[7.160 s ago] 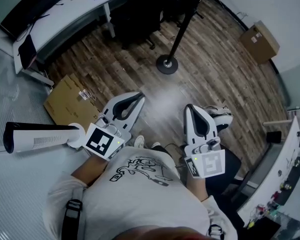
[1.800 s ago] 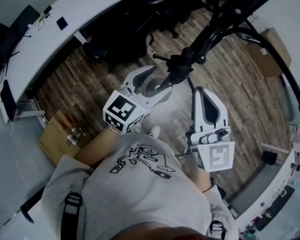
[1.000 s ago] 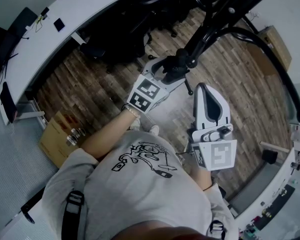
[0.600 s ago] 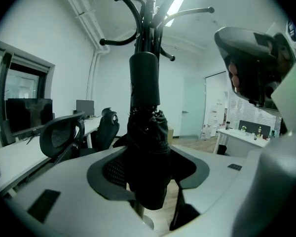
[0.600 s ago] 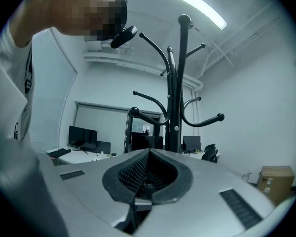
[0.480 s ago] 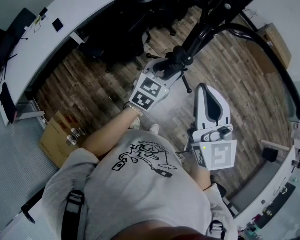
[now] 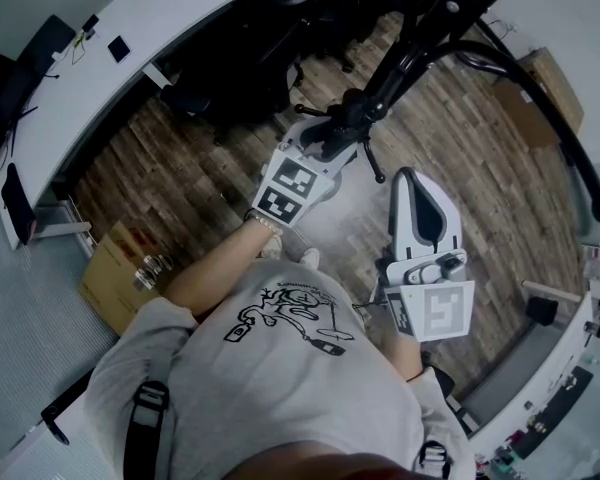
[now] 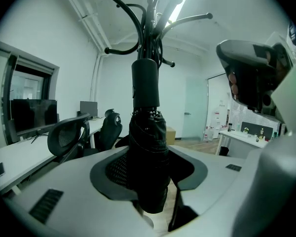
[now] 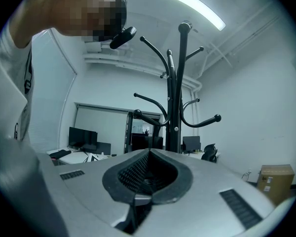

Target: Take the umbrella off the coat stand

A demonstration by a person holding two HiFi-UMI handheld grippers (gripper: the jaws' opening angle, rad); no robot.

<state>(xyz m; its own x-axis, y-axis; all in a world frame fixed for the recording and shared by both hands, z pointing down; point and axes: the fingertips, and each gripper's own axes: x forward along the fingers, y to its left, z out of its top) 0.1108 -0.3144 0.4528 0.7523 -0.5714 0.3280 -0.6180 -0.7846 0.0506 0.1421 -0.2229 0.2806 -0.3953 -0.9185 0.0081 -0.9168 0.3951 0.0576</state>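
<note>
A black folded umbrella point(image 8: 148, 152) hangs upright from the black coat stand point(image 8: 150, 14). My left gripper point(image 8: 149, 184) has just been closing; its pads now press both sides of the umbrella's lower body. From the head view, the left gripper point(image 7: 318, 148) reaches up to the umbrella point(image 7: 355, 118) at the coat stand point(image 7: 450, 18). My right gripper point(image 7: 417, 183) is held lower and to the right, shut and holding nothing. In the right gripper view, the right gripper point(image 9: 147, 154) points at the coat stand point(image 9: 180, 93), some way off.
A curved hook arm of the stand point(image 7: 570, 138) sweeps out to the right, above the right gripper. A long white desk point(image 7: 130, 28) with black office chairs point(image 7: 240, 68) lies behind. Cardboard boxes sit at the left point(image 7: 120, 268) and far right point(image 7: 535, 83).
The person has walked up to the stand. The left gripper rose to the umbrella and its jaws closed onto it. The right gripper has stayed still.
</note>
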